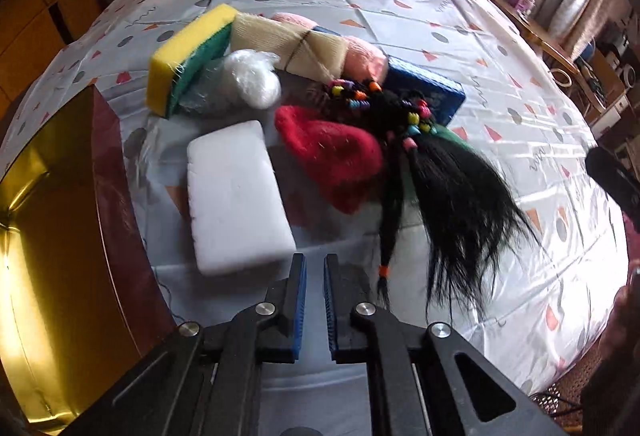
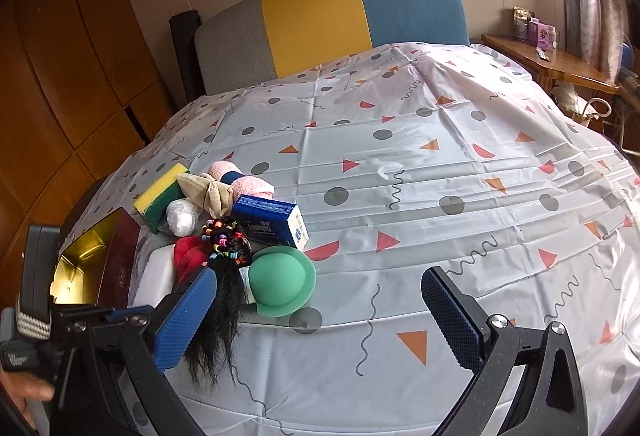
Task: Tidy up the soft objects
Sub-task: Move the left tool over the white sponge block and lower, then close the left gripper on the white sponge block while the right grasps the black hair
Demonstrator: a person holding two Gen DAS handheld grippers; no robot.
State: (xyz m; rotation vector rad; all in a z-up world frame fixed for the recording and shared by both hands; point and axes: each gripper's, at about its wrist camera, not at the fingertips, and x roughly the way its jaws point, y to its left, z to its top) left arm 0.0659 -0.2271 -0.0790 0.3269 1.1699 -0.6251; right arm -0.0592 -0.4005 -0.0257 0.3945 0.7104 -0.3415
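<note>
Left tool (image 1: 315,264) was closed with nothing between its pads, hanging just short of the white foam block (image 1: 236,196). Probably closed empty after a release, or staged for a fresh grab.

Right tool (image 2: 320,300) stood wide open and empty over bare tabletop (image 2: 440,164), apart from the pile, likely parked out of the way.

Soft items were bunched on the cloth right beside the open gold-lined box (image 1: 48,228), which looked like the drop target. In the pile: yellow-green sponge (image 1: 188,56), cream cloth bundle (image 1: 288,44), pink towel roll (image 1: 366,56), clear plastic wad (image 1: 252,78), red knit piece (image 1: 332,160), black beaded wig (image 1: 452,180), blue tissue pack (image 2: 272,218), green hat (image 2: 280,284).

The foam block lay nearest the box and the left tool, so the likely next pick. Wig strands draped over neighbours; snag risk.
</note>
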